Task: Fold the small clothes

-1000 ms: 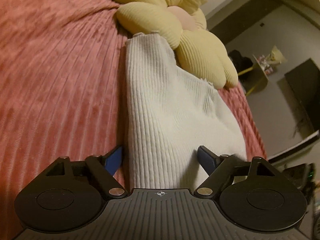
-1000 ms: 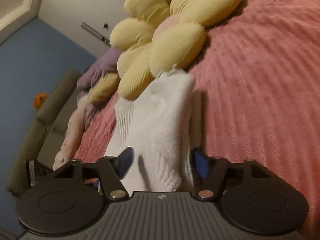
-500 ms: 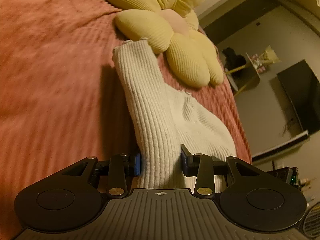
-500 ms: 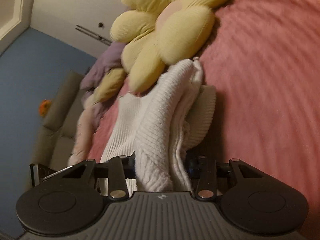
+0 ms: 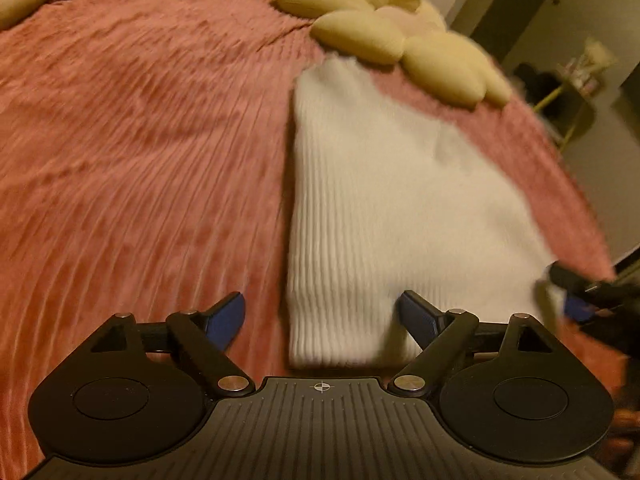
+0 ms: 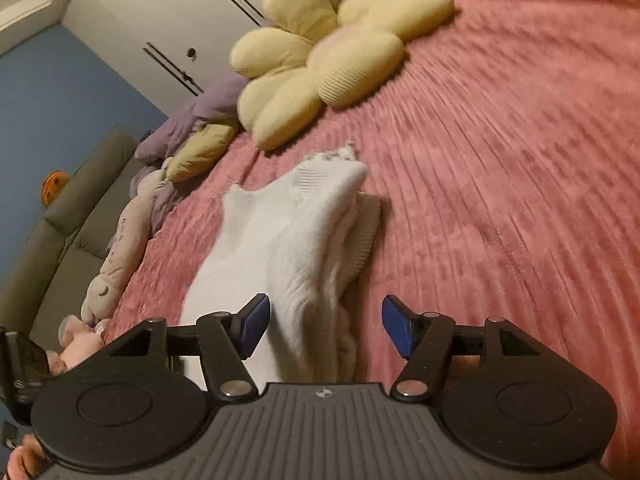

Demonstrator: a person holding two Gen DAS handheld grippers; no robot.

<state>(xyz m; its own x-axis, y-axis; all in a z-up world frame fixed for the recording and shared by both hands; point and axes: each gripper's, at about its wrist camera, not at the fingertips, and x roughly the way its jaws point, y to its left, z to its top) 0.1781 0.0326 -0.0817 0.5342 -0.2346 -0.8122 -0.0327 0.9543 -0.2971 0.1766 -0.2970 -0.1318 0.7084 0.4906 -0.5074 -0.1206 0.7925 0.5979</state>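
White knit garment (image 5: 384, 208) lies on pink bedspread (image 5: 140, 152); both tools (left (image 5: 320, 320), right (image 6: 324, 328)) just spread apart, pinching nothing.

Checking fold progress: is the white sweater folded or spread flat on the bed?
Folded, at least partly. The white sweater lies doubled over in layers, with a ribbed edge showing underneath; it forms a narrow panel.

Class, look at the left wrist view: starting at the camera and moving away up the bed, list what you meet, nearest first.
Left gripper, its jaws open → white ribbed garment lying on the pink bedspread → yellow flower-shaped cushion.
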